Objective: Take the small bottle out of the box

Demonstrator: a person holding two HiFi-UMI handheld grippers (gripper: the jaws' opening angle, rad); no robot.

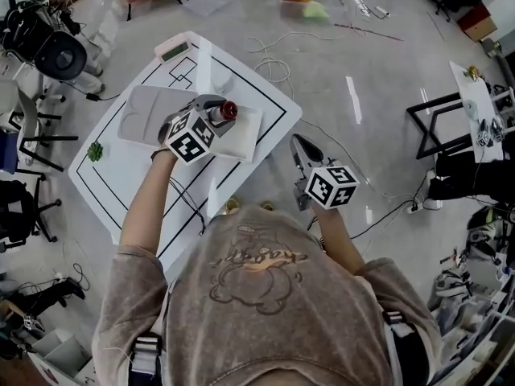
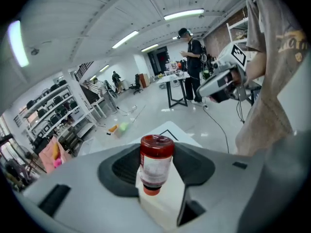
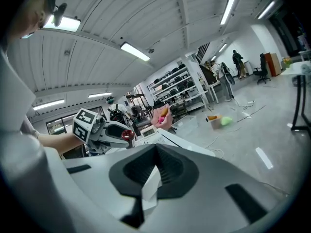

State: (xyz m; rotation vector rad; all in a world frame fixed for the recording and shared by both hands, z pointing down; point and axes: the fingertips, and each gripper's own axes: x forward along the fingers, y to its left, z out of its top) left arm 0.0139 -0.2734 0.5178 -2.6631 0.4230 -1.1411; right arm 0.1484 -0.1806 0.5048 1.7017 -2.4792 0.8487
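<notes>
— Where is the small clear bottle with a red cap point(image 1: 228, 109) point(image 2: 156, 163)?

— Between the jaws of the left gripper point(image 1: 216, 116) point(image 2: 156, 181). The jaws stand about half open and press on its lower body from both sides, so the red cap sticks out past the tips.

— And the box?

— The pale plastic box with its lid open point(image 1: 245, 141) lies on the white tabletop marked with black lines point(image 1: 121, 179). In the head view the bottle shows over the box's far edge. The left gripper view has only the room behind the bottle, so it is lifted clear.

— The other hand?

— The right gripper point(image 1: 303, 153) point(image 3: 148, 186) hangs off the table's right side, over the grey floor point(image 1: 362, 95), well apart from the box. Its jaws are closed together with nothing between them.
</notes>
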